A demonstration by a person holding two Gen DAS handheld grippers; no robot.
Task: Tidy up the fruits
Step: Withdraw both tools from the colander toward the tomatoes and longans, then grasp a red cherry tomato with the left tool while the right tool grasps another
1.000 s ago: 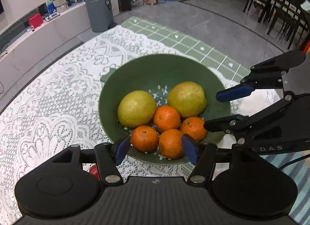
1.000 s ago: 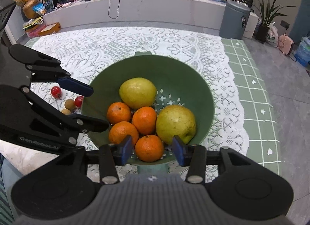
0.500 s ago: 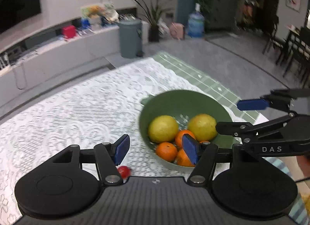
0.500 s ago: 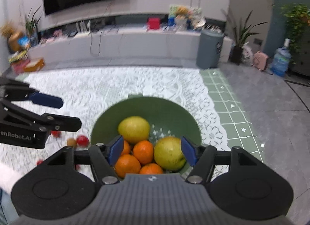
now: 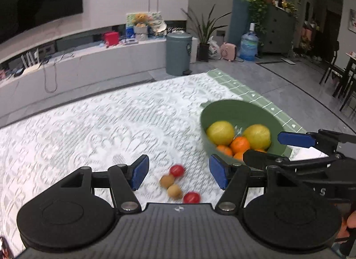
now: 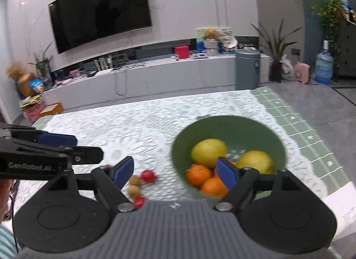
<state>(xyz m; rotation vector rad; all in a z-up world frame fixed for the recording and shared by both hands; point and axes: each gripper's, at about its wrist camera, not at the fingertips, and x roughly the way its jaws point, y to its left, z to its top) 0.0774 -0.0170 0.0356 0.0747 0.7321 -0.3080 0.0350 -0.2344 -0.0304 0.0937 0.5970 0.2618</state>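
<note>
While the right hand-held gripper (image 6: 175, 173) is opening empty, the left hand-held gripper (image 5: 178, 172) hangs wide above small fruits (image 5: 173, 183) beside the bowl (image 5: 233, 107).

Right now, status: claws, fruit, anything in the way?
Left claw open, empty. Right claw opening, empty. Oranges and yellow fruit in green bowl; small fruits loose on lace cloth. Nothing blocking them.

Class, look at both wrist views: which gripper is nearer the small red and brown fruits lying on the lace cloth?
Left. The left gripper hangs right over the small fruits, jaws open around them; the right gripper, jaws opening, sits beside them, toward the green bowl.
</note>
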